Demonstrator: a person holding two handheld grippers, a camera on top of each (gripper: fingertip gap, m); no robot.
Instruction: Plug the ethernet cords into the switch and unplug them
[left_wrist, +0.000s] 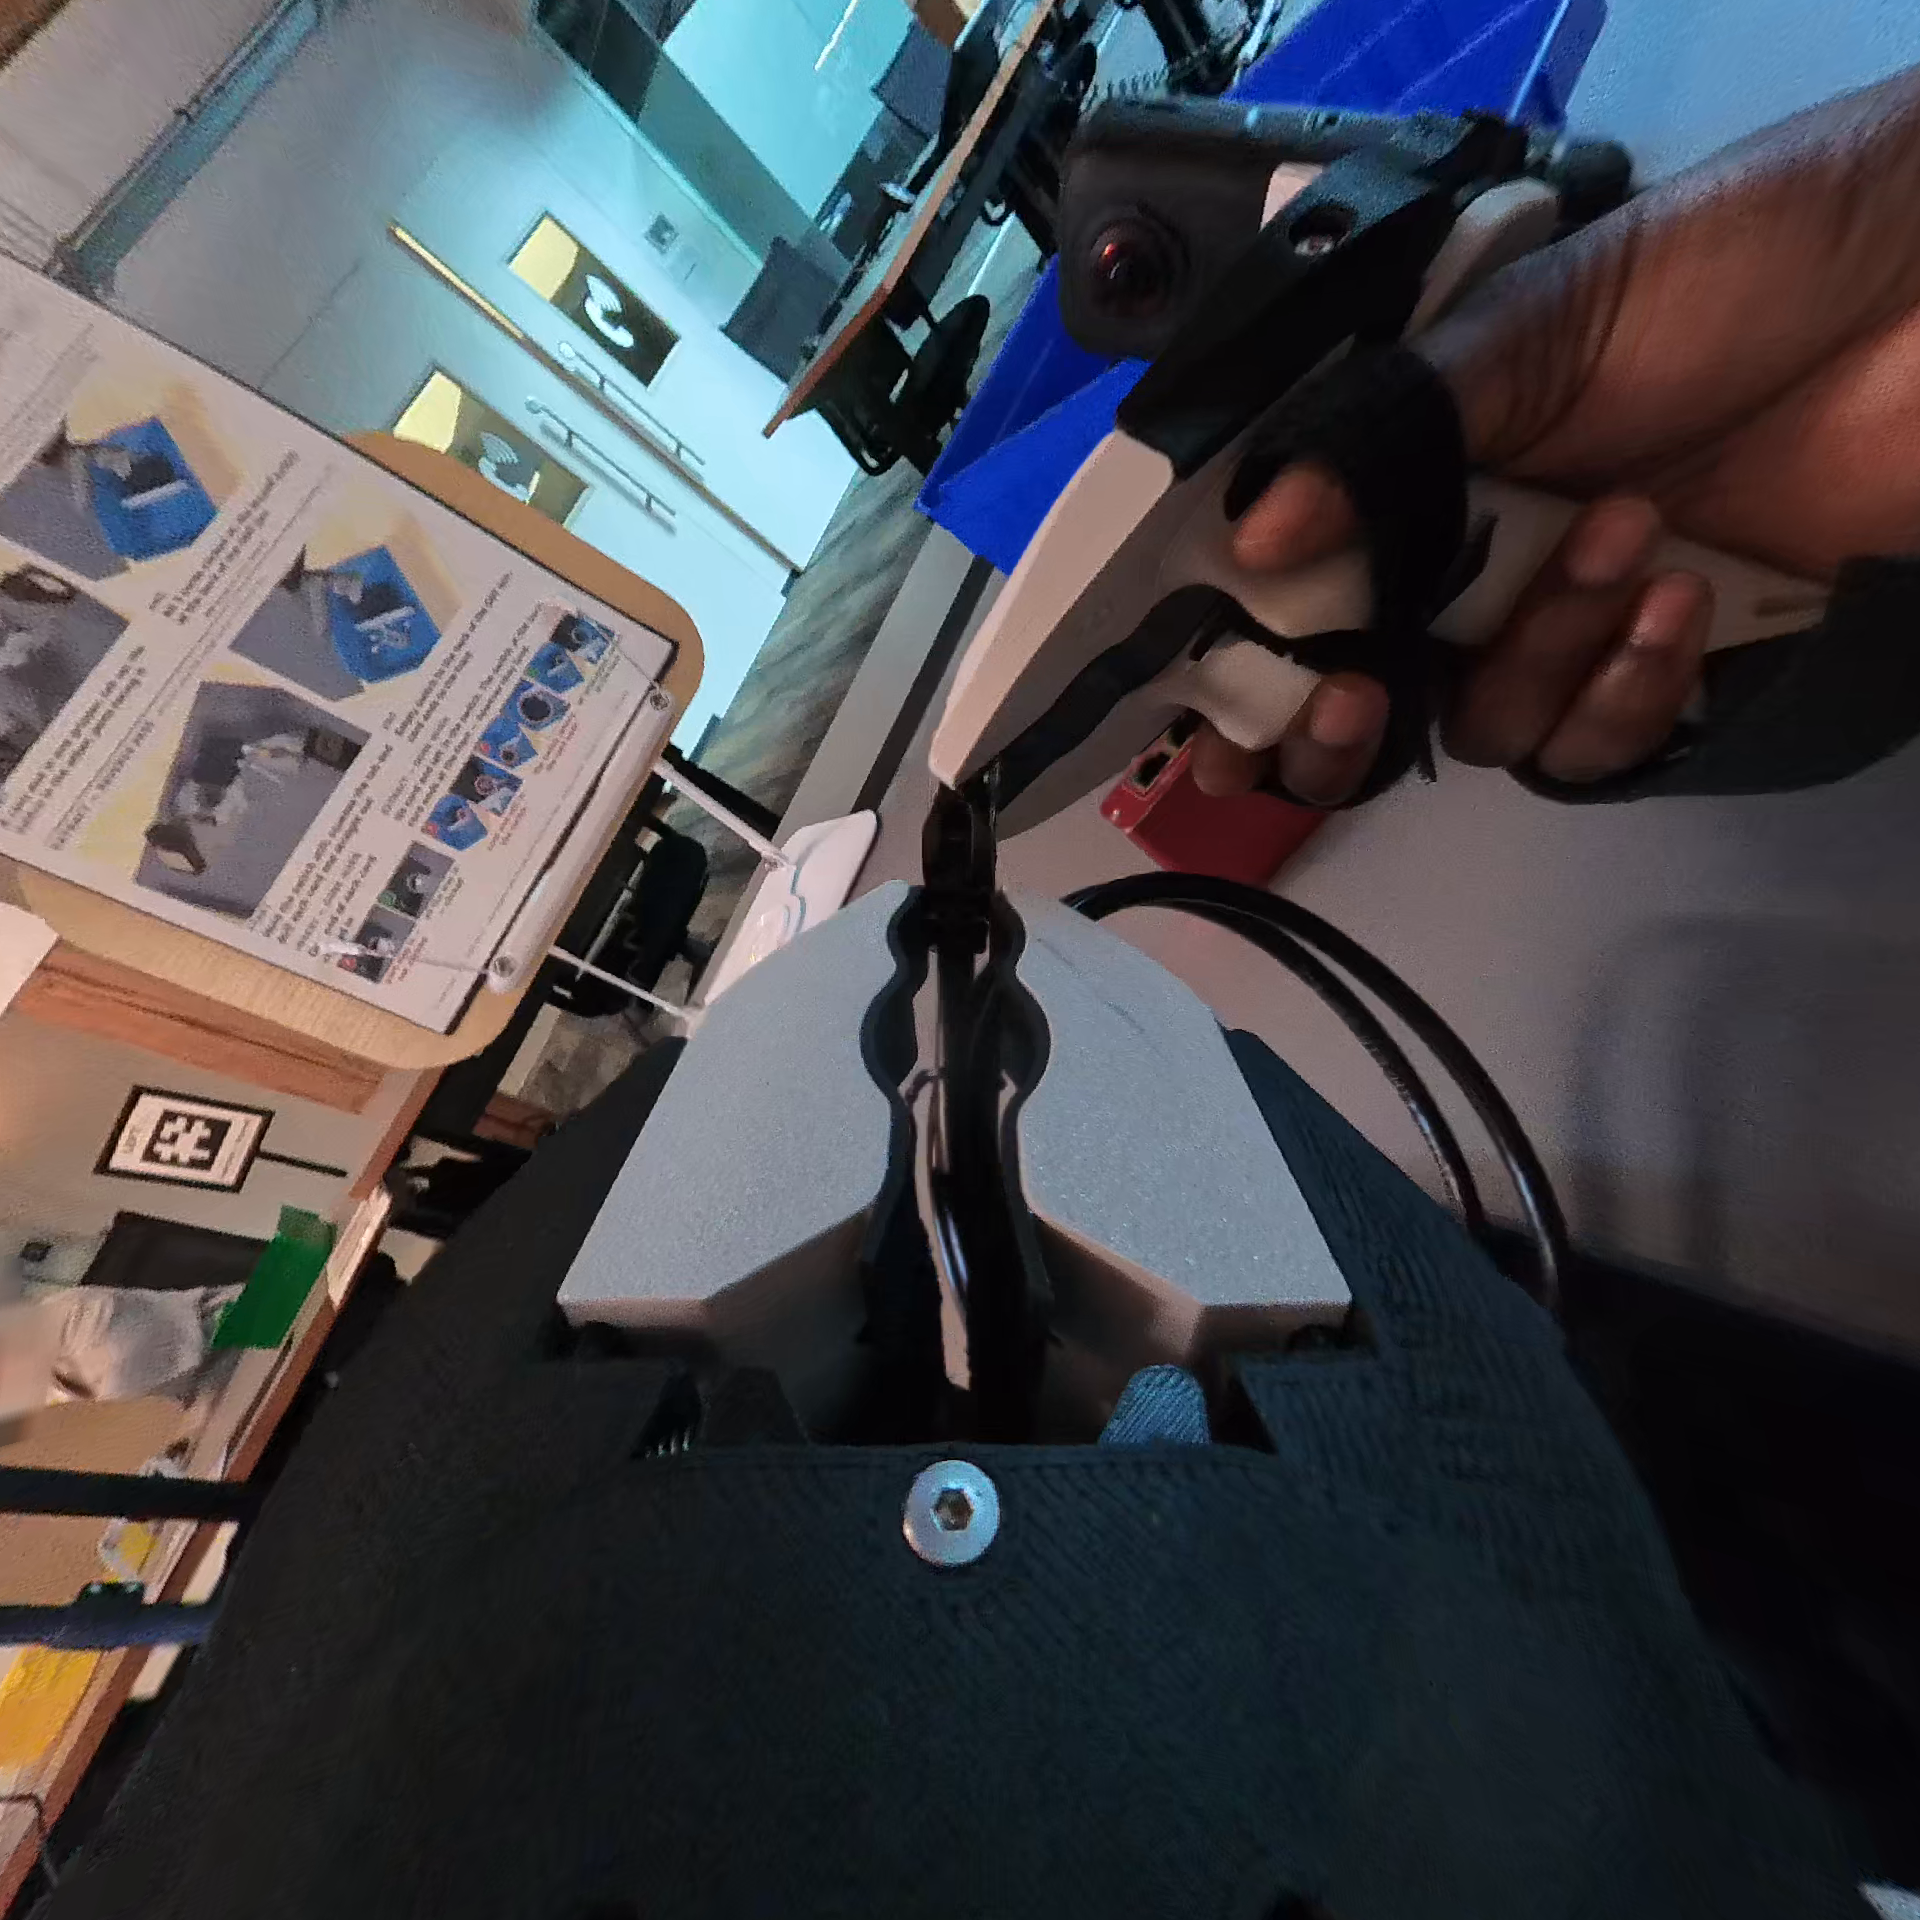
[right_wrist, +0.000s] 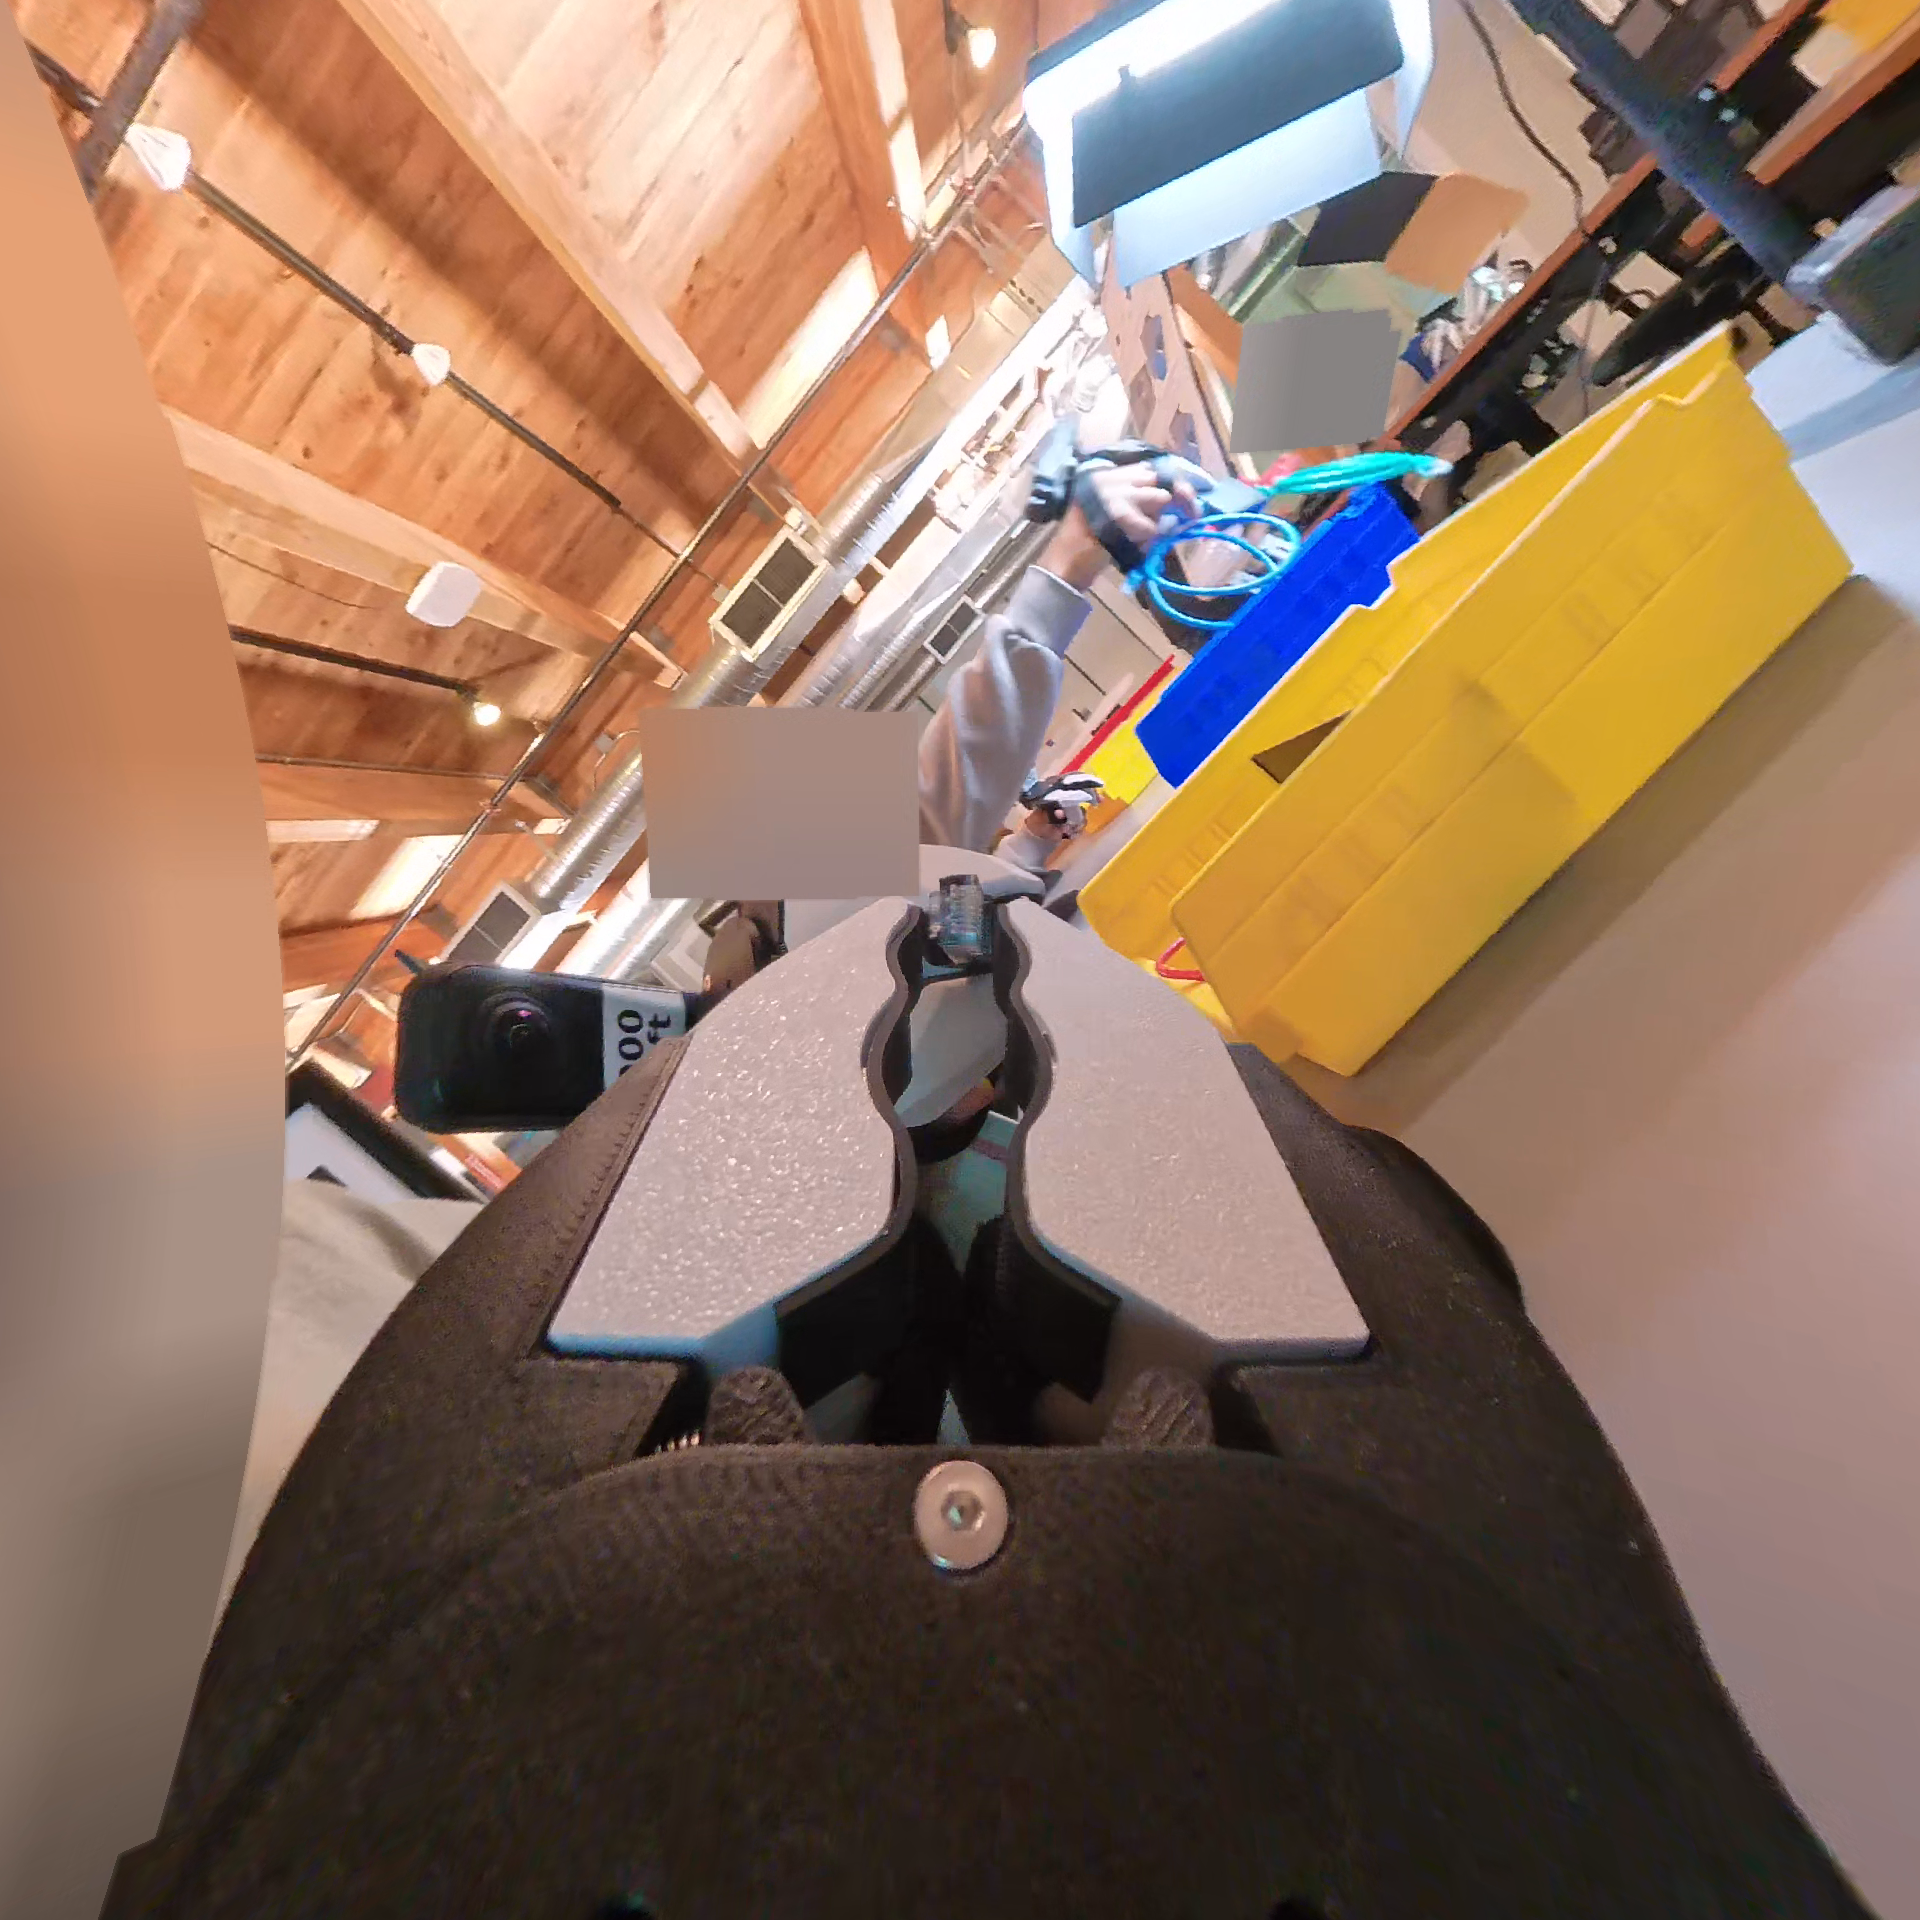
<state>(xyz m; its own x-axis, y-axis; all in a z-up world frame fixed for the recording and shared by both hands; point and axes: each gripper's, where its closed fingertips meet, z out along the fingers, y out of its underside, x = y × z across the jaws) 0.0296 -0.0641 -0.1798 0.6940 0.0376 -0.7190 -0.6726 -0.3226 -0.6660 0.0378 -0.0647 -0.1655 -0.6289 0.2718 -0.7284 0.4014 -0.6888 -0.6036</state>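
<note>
In the left wrist view my left gripper (left_wrist: 951, 935) has its fingers closed on the black cord (left_wrist: 1392, 1049), pinching it just behind the end so the rest can loop away over the grey table (left_wrist: 1662, 1039). The right gripper (left_wrist: 971, 779) meets that same end from above, which I judge is a handover to get the plug squarely seated. The red switch (left_wrist: 1205, 821) sits on the table just behind, partly hidden by the hand (left_wrist: 1558, 582). In the right wrist view my right gripper (right_wrist: 961, 930) is clamped on the clear plug (right_wrist: 958, 920) at its fingertips, the plug's tip poking out ready for a port; the yellow bin (right_wrist: 1507, 790) lies off to the side.
</note>
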